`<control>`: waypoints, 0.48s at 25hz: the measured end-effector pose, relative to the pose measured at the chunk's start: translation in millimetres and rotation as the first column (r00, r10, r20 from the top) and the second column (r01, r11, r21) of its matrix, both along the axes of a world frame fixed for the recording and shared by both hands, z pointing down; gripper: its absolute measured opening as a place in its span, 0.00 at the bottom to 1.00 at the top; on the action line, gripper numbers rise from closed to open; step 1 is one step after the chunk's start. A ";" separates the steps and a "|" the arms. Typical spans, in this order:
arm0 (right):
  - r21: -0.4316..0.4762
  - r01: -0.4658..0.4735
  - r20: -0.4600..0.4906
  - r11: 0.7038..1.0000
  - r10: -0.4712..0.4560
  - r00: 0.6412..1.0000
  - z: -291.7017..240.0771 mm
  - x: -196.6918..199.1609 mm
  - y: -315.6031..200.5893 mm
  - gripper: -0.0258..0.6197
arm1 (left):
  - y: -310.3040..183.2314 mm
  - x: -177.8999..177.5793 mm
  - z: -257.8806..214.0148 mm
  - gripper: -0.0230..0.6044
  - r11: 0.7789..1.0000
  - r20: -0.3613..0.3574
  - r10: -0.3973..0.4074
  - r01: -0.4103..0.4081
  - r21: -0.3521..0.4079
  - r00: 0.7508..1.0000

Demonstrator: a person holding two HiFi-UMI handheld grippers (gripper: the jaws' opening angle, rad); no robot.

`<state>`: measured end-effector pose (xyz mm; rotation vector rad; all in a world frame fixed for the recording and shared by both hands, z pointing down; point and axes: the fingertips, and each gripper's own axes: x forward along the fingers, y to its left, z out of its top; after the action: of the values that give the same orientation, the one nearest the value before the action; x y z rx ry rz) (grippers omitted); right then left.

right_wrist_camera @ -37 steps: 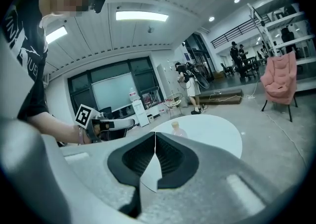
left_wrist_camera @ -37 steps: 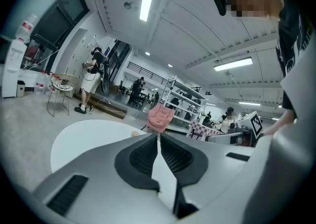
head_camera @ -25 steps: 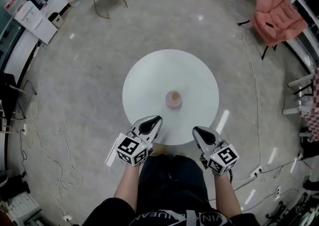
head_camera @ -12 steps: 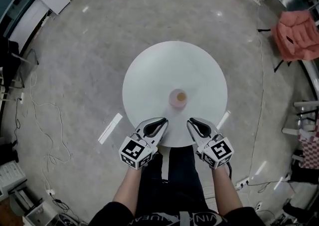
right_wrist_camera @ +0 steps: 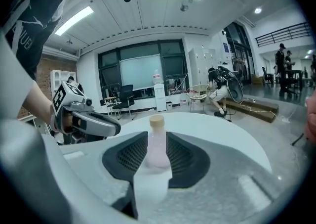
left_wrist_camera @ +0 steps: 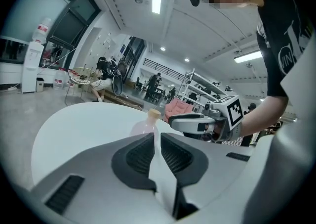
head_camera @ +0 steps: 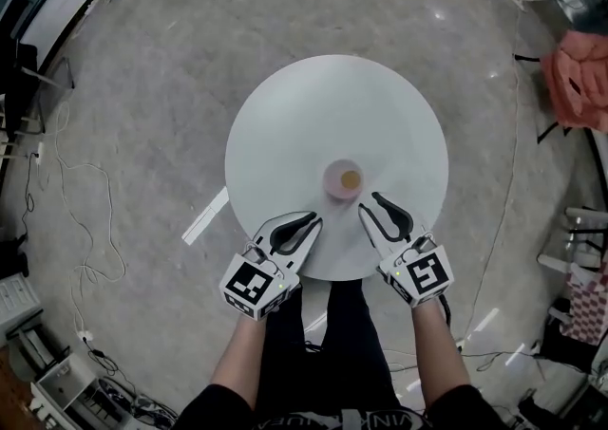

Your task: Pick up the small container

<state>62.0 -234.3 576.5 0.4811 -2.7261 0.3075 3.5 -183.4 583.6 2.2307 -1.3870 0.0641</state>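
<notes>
A small container (head_camera: 342,177) is seen upright on a round table (head_camera: 285,115). The left gripper (head_camera: 313,221) is held closed and empty. The right gripper (head_camera: 370,204), just opened, is held parted and empty, with the container just ahead.

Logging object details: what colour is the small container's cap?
The cap is tan; it shows best in the right gripper view.

The scene is viewed from overhead by the head camera, which is aimed steeply down at the round white table (head_camera: 313,105), with the left gripper (head_camera: 313,221) and right gripper (head_camera: 370,203) seen at its near edge. From each gripper view, the tabletop is looked across low and close, nearly level, along the jaws. The small container (head_camera: 342,177) is shared by all three views, and each gripper is caught in the other's view.
</notes>
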 end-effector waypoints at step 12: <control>0.099 0.062 0.074 0.993 -0.069 0.995 2.2 -47.6 -20.7 0.35 | -17.5 2.5 21.1 0.07 0.999 0.143 -0.038 0.037 0.007 0.989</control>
<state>14.4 -255.0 578.7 0.4127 -2.8352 0.1810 5.9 -200.9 604.7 2.2400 -1.5048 0.2125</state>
